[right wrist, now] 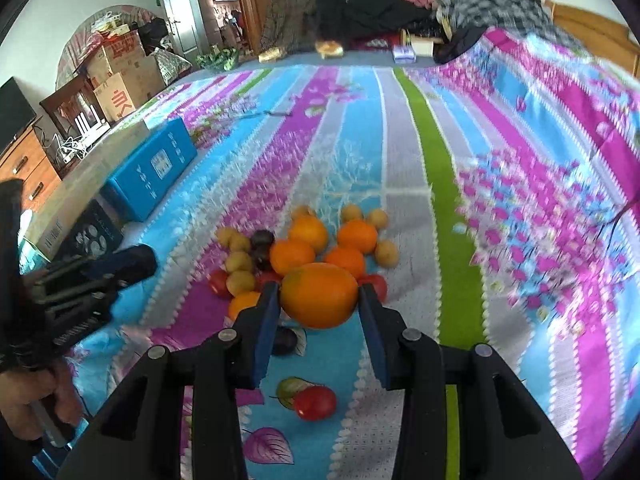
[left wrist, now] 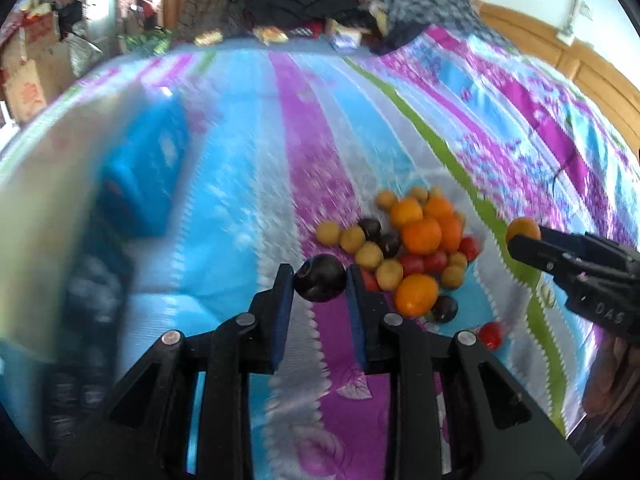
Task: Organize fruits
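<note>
A pile of fruit (left wrist: 416,240) lies on the striped bedspread: oranges, small yellow fruits, dark plums and red tomatoes. It also shows in the right wrist view (right wrist: 304,248). My left gripper (left wrist: 320,280) is shut on a dark plum (left wrist: 320,283) held just above the bed, left of the pile. My right gripper (right wrist: 318,300) is shut on an orange (right wrist: 319,295) above the pile's near side. In the left wrist view the right gripper (left wrist: 520,242) shows at right with the orange (left wrist: 522,230). A lone tomato (right wrist: 315,402) lies nearest.
A blue box (right wrist: 152,170) and a dark box (right wrist: 94,236) lie at the bed's left edge. Clothes (right wrist: 400,4) are heaped at the far end. Cardboard boxes (right wrist: 120,76) and a wooden cabinet (right wrist: 28,168) stand at left.
</note>
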Available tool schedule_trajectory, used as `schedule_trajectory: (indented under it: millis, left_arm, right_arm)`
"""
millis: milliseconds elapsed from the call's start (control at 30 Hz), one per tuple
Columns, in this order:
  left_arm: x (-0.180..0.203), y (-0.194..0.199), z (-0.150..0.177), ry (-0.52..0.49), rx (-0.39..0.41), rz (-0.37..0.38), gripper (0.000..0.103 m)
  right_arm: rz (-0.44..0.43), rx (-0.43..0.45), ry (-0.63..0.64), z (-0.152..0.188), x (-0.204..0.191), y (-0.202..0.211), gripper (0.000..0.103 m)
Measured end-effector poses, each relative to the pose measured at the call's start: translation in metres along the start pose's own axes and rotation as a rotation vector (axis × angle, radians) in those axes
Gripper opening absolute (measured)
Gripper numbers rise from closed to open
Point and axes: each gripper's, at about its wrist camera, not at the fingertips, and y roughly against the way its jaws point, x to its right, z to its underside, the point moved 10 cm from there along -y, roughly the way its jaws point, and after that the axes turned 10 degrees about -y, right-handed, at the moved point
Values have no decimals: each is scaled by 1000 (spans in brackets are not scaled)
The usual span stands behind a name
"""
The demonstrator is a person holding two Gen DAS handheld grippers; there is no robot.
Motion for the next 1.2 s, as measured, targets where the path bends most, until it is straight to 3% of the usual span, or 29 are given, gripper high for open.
schedule_trajectory:
  millis: [233,567,1200]
  left_arm:
    - [-40,68,-27,83,68,-108,27]
    - [-98,157,-31,168,182,-244,27]
    - [-210,262,27,359,218,-441,27]
  right_arm:
    - [-18,74,41,-36,-43,42,44]
    - [-81,163,130,-69,-134,91,44]
    - [-274,166,285,-42,-340,142,44]
